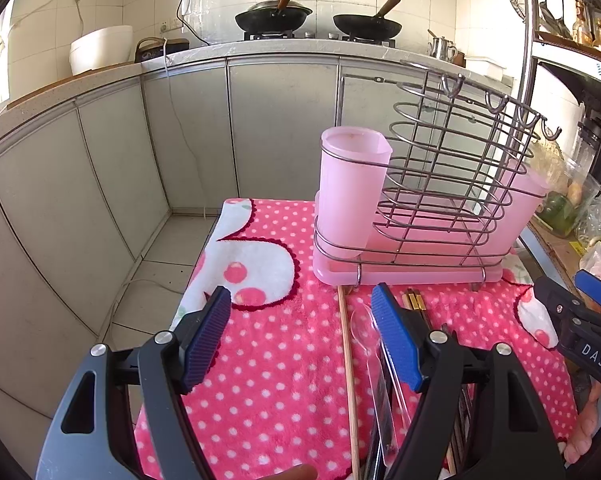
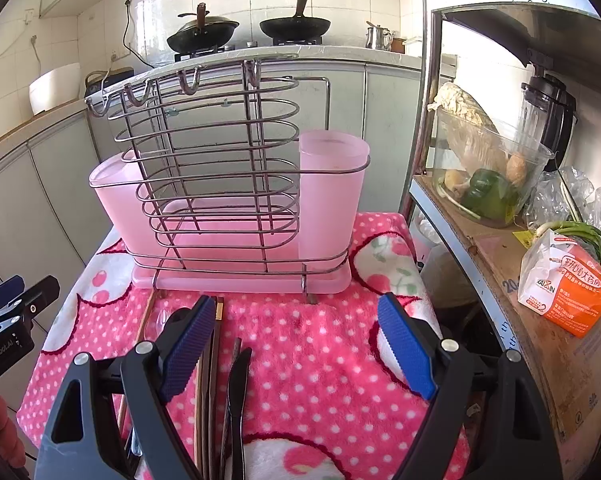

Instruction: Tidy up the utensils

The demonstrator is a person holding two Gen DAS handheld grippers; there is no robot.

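A wire utensil rack (image 1: 452,184) (image 2: 220,168) with a pink tray base and two pink cups (image 1: 350,184) (image 2: 330,196) stands at the far end of a pink polka-dot towel (image 1: 276,360) (image 2: 320,352). Loose utensils lie in front of it: a wooden chopstick (image 1: 347,372), a clear plastic spoon (image 1: 366,332), dark chopsticks (image 2: 212,400) and a black utensil (image 2: 236,392). My left gripper (image 1: 304,344) hovers open over the towel, the spoon under its right finger. My right gripper (image 2: 296,346) is open above the towel, the dark chopsticks by its left finger.
Grey cabinets and a counter with two woks (image 1: 274,14) (image 2: 294,26) stand behind. A metal shelf on the right holds a clear bowl of vegetables (image 2: 488,172), a blender (image 2: 548,116) and an orange packet (image 2: 560,284). Tiled floor (image 1: 160,264) lies left of the towel.
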